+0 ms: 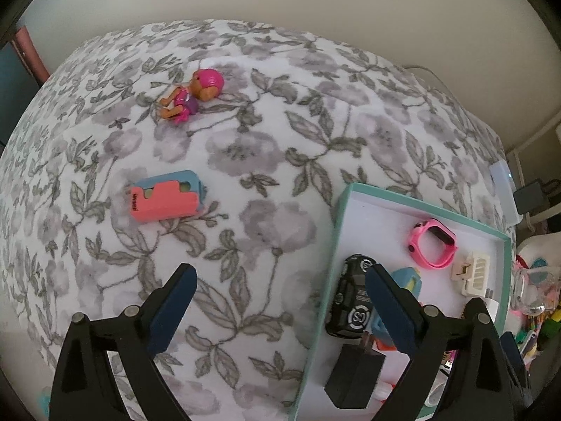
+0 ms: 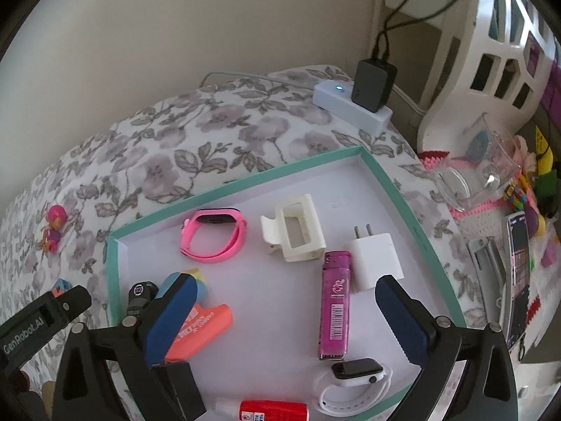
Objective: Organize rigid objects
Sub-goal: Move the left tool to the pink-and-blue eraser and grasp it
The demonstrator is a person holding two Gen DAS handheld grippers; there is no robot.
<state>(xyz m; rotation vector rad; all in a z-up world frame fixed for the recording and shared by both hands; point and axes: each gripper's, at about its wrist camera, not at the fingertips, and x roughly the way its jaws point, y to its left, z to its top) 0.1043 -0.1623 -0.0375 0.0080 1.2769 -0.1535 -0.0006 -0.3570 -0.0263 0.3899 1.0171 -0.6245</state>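
Grey-flowered white fabric (image 1: 245, 175) covers the soft surface on which a shallow white tray with a teal rim (image 2: 382, 175) lies. Inside the tray, in the right wrist view, are a pink wristband watch (image 2: 214, 236), a cream plastic hair claw (image 2: 294, 231), a white plug adapter (image 2: 375, 259), a purple lighter with a barcode (image 2: 335, 312), a white smartwatch with a black face (image 2: 354, 375), an orange-and-blue block (image 2: 200, 329), a small black toy car (image 2: 140, 296) and a red-capped tube (image 2: 273, 412) at the bottom edge.

The right gripper (image 2: 284, 315) hangs over the tray with its blue-padded jaws spread wide and nothing clamped between them; the lighter lies below the gap. The left gripper (image 1: 280, 312) stands over the fabric at the tray's left rim, its jaws likewise wide and holding nothing.

Out on the fabric, well apart from the tray, lie a coral-and-blue rectangular block (image 1: 166, 196) and, farther off, a small doll with a pink helmet (image 1: 193, 96).
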